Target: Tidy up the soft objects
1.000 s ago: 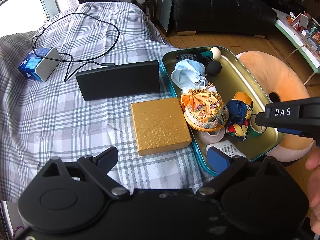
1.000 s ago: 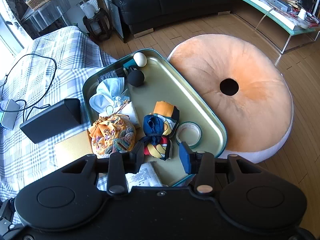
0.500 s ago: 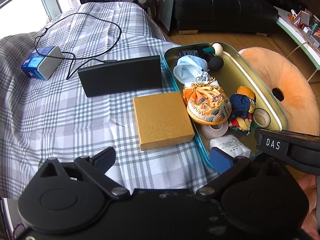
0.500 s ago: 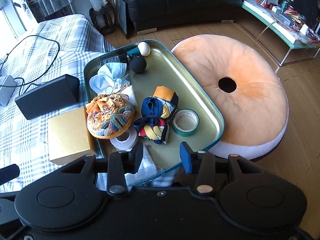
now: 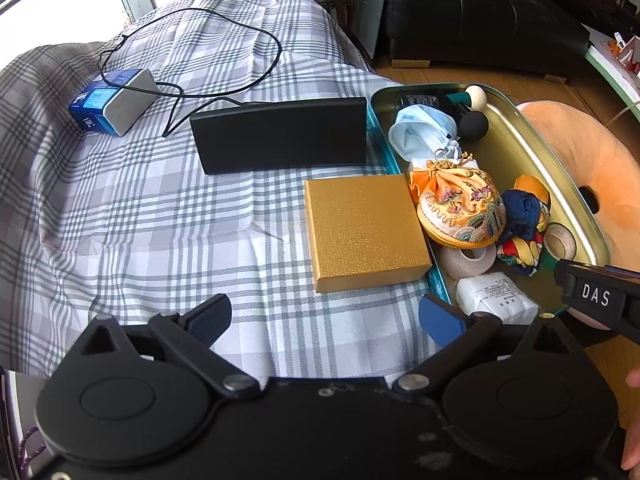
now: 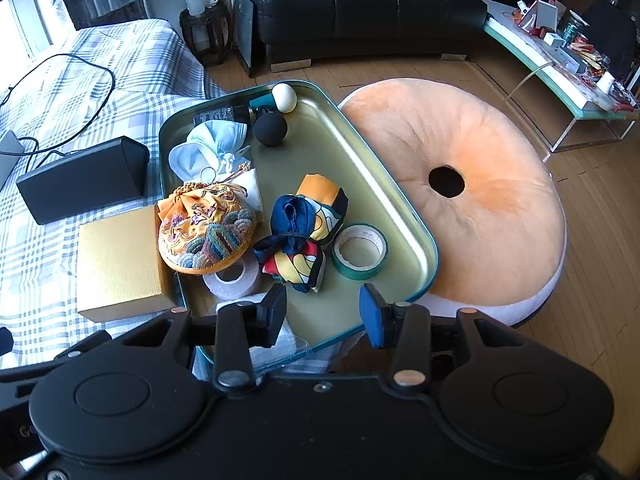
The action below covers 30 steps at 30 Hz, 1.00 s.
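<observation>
Tray (image 6: 416, 240) rim — bare floor beside tape (image 6: 360, 251)

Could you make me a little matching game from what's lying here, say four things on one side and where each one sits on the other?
Things:
1. green tape roll
2. gold box
3. black ball
4. orange ring cushion

Places:
A. on the checked cloth, just outside the tray's rim
B. at the tray's far end, beside the white ball
C. on the wooden floor, against the tray's outer side
D. in the tray, next to the knotted scarf

Pairs: 1-D, 2-A, 3-B, 4-C
</observation>
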Motion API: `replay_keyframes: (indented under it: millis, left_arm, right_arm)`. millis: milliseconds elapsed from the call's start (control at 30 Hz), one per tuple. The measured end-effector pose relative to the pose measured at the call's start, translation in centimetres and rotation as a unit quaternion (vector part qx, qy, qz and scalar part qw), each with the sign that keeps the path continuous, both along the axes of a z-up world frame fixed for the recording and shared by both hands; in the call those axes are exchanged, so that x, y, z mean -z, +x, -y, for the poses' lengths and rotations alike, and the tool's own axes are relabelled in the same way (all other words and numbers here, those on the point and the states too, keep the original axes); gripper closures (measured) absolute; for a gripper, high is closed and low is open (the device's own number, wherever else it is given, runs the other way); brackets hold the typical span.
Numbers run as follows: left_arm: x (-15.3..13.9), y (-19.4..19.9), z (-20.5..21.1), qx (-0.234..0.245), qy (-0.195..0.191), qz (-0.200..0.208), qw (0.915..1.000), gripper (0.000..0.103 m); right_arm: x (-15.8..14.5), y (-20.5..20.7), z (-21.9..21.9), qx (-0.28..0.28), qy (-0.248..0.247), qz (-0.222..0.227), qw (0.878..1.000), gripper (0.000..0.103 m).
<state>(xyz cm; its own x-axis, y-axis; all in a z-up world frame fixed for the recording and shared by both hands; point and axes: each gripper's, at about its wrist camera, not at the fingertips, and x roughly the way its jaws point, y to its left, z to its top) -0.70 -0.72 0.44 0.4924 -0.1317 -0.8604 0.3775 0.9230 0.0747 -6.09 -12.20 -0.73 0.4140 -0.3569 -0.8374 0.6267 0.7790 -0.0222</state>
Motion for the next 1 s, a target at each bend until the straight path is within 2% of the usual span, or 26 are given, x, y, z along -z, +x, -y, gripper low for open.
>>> replay_keyframes:
  millis: [1000]
  left_arm:
    - [0.34,-0.31,0.31,0.011,0.011,0.004,0.9999,0.002]
  right_arm:
    - [-0.25,-0.26,0.0,-0.008,0.011,0.01,1.0,0.06]
